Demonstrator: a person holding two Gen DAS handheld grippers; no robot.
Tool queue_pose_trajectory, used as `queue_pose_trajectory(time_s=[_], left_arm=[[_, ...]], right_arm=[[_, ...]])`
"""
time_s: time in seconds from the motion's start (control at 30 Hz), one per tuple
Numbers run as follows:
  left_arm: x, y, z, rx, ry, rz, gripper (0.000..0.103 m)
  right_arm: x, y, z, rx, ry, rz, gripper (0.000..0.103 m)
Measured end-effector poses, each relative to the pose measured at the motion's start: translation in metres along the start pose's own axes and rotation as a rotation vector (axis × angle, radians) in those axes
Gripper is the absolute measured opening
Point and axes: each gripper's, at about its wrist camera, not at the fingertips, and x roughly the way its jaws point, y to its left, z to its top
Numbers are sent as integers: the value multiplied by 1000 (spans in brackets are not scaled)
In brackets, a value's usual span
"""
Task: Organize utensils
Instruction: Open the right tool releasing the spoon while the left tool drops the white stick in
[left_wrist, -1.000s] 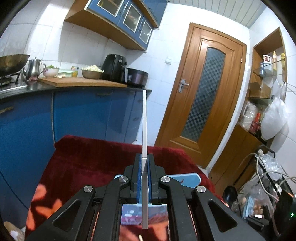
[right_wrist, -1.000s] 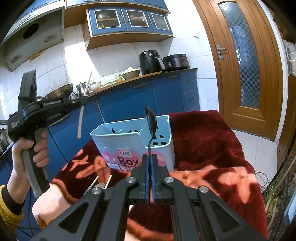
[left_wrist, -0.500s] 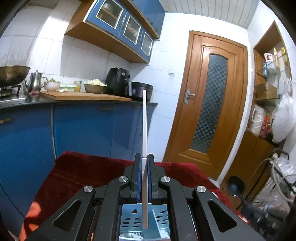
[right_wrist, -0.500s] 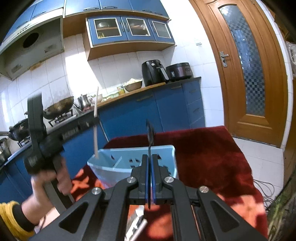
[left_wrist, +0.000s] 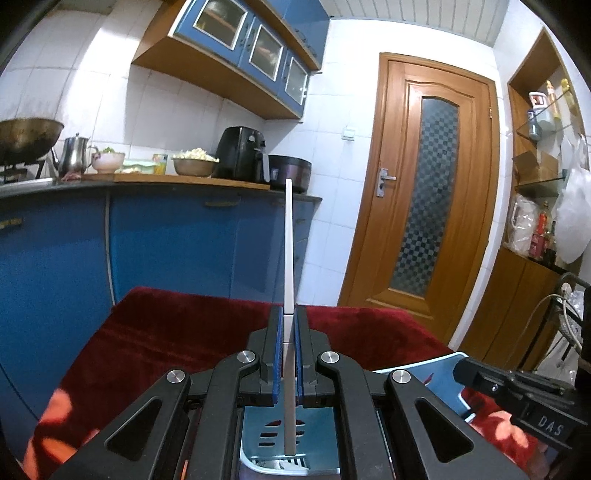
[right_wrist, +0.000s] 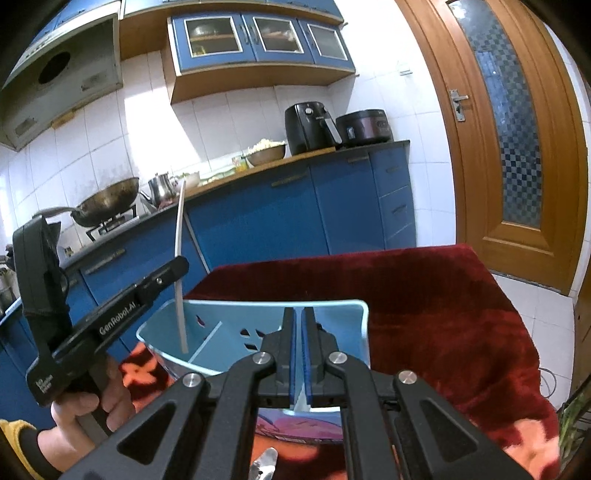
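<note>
My left gripper (left_wrist: 289, 314) is shut on a long white chopstick (left_wrist: 289, 240) that stands upright. In the right wrist view the left gripper (right_wrist: 181, 264) hangs over the left end of the light-blue utensil holder (right_wrist: 364, 332), and the chopstick (right_wrist: 180, 295) has its lower tip inside the left compartment. My right gripper (right_wrist: 299, 314) sits close over the holder's near wall with its jaws shut. No black spoon shows above or between them. In the left wrist view the holder (left_wrist: 255, 435) lies right under the jaws and the right gripper (left_wrist: 465, 367) comes in from the right.
The holder stands on a table under a red patterned cloth (right_wrist: 424, 288). A metal utensil (right_wrist: 264, 458) lies on the cloth in front of it. A hand (right_wrist: 85, 402) in a yellow sleeve grips the left tool. Behind are blue cabinets (right_wrist: 258, 221), a wooden door (right_wrist: 517, 147) and cluttered shelves (left_wrist: 535, 221).
The left gripper came down, and the chopstick's tip went into the holder. The right gripper moved forward over the holder, and the black spoon that stood above its jaws is gone from view.
</note>
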Motion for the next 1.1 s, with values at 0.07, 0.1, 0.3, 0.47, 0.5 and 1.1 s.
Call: queue_pose_trajectory(time_s=[0.07,0.1,0.3,0.47,0.5,1.1], left_arm=[[2,2,-3,-14,6,-1,6],[2,3,-5,-19,7,-2,6],[2,6,-7,-46,24,2,13],[-1,1,-10,-23,38,-6,22],[-2,1,-10,-19,42,-11,23],[35,7,24,-53,255,-53,28]], right_arm=[[1,0,-3,0,10,2,4],[1,0,-3,-1,13,2,4],[-4,1,-3,6,7,11,5],[-11,3,-4,9,6,18,6],[-12,4,-3,9,6,19,6],[-39,-2,-20,70,5,29,14]])
